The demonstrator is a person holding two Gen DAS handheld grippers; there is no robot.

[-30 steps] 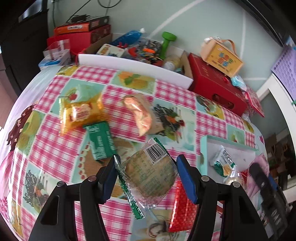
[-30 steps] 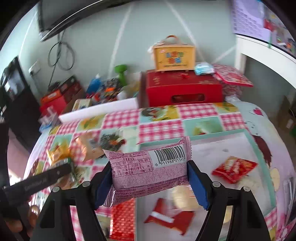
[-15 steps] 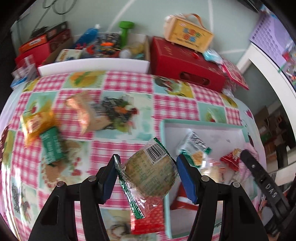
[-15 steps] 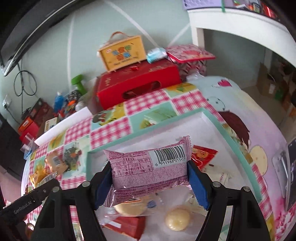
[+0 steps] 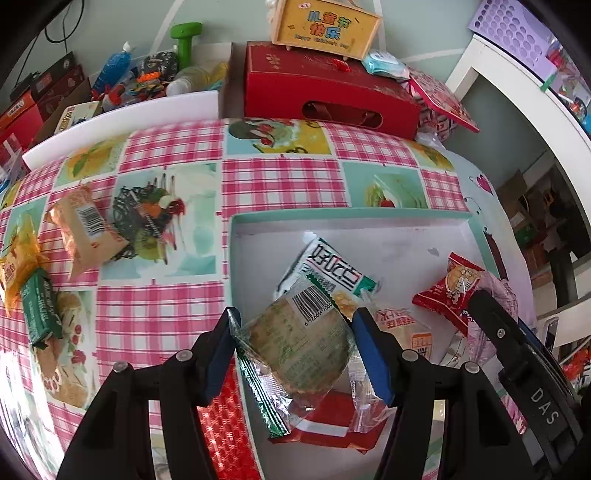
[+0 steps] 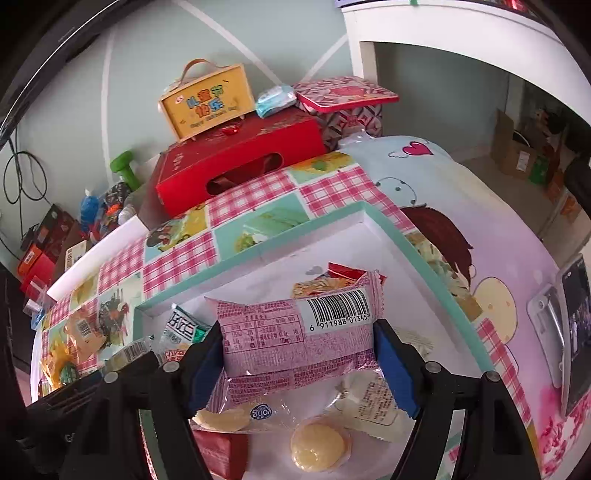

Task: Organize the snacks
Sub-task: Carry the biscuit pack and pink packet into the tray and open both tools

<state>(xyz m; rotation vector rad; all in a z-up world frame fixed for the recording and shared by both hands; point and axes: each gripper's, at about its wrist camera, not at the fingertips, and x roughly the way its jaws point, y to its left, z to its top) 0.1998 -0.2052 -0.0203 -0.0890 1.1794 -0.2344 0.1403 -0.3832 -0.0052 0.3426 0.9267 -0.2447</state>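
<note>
Both packets have been carried from above the tablecloth (image 5: 280, 177) to above the tray (image 5: 369, 218). The clear-wrapped biscuit (image 5: 299, 343) is clamped in the left gripper (image 5: 295, 350); the pink packet (image 6: 295, 339) is clamped in the right gripper (image 6: 299, 354). Directly beneath both grippers, snacks are already piled. If released together, a packet could likely slide off the pile or over the rim.

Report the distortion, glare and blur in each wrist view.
Left wrist: fisheye bends the tablecloth, dark corners, glare on the clear wrapper, barcode sharp. Right wrist: same bowing, the pink packet crisp, shelf overexposed.
</note>
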